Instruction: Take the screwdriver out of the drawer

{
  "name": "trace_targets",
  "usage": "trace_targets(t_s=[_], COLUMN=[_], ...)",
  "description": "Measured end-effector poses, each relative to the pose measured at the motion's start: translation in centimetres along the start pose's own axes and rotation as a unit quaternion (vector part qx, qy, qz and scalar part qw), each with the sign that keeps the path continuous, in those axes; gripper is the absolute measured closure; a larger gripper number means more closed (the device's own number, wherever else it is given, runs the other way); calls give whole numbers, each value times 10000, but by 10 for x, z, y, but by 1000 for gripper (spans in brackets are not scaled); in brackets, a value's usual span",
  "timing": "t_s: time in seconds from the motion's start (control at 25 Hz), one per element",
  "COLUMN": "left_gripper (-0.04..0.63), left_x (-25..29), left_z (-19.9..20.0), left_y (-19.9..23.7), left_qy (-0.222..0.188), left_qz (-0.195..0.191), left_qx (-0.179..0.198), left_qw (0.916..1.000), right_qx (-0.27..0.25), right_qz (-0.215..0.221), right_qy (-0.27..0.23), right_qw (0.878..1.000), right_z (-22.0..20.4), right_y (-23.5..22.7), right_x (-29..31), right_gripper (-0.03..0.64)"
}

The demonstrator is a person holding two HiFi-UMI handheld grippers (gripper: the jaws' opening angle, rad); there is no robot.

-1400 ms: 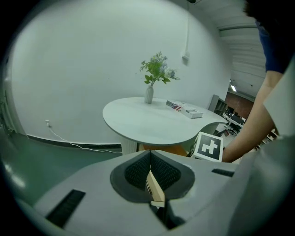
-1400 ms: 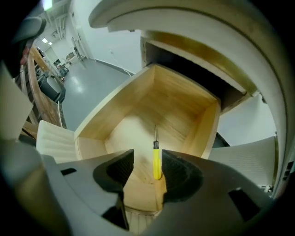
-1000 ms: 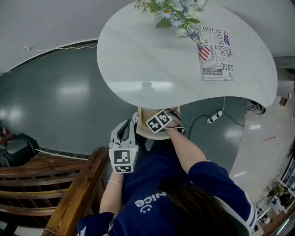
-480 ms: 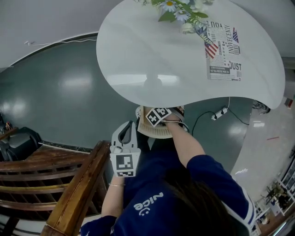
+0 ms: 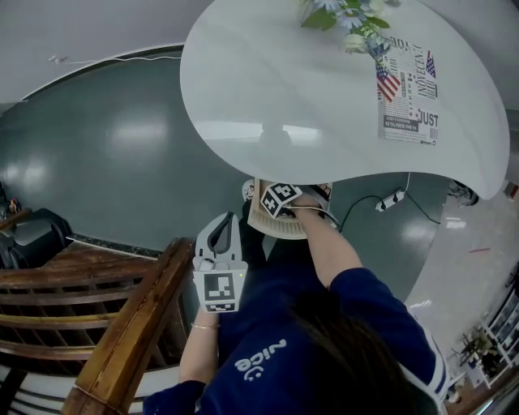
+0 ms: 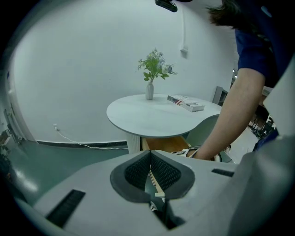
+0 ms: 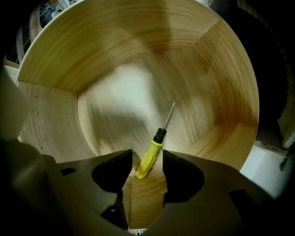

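The screwdriver (image 7: 151,156) has a yellow handle, a black collar and a thin metal shaft, and it lies on the bottom of the open wooden drawer (image 7: 115,60). My right gripper (image 7: 147,162) points steeply down into the drawer and is open. The butt of the handle sits between its fingertips, with small gaps on both sides. In the head view only its marker cube (image 5: 280,198) shows above the drawer (image 5: 274,230), under the table edge. My left gripper (image 5: 219,237) hangs to the left of the drawer, shut and holding nothing, with its pads (image 6: 150,156) touching.
The white rounded table (image 5: 308,97) carries a vase of flowers (image 5: 349,16) and a printed box (image 5: 405,97). A wooden bench (image 5: 122,324) stands at the lower left. A power strip with a cable (image 5: 389,201) lies on the green floor to the right of the drawer.
My right gripper has sunk deeper into the drawer and its marker cube has rolled. The left gripper has stayed almost where it was.
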State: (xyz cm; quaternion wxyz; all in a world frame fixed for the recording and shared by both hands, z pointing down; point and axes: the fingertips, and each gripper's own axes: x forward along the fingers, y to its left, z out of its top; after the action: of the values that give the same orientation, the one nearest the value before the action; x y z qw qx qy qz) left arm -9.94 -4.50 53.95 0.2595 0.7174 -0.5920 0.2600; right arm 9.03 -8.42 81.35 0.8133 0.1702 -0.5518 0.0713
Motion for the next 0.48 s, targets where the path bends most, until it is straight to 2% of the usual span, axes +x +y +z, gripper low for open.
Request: trace_targets(t_s=[0.08, 0.16, 0.24, 0.36, 0.48], left_gripper=[591, 591, 591, 591, 591], left_x=[-1, -3, -3, -4, -7], left_z=[-4, -8, -8, -10, -13], left_y=[0, -2, -3, 3, 8], left_qy=[25, 69, 91, 102, 121], left_qz=[-2, -19, -35, 40, 111], left_qx=[59, 93, 162, 171, 103], left_qw=[10000, 9999, 9998, 9998, 9998], right_qx=[-59, -237, -207, 201, 90], right_qz=[-83, -217, -137, 82, 87], right_qy=[27, -142, -301, -239, -262], right_qw=[9999, 9994, 9992, 9995, 9996], right_z=[1, 7, 13, 15, 13], right_y=[-1, -2, -1, -1, 2], right_x=[0, 0, 3, 4, 3], right_gripper=[407, 470, 514, 535, 541])
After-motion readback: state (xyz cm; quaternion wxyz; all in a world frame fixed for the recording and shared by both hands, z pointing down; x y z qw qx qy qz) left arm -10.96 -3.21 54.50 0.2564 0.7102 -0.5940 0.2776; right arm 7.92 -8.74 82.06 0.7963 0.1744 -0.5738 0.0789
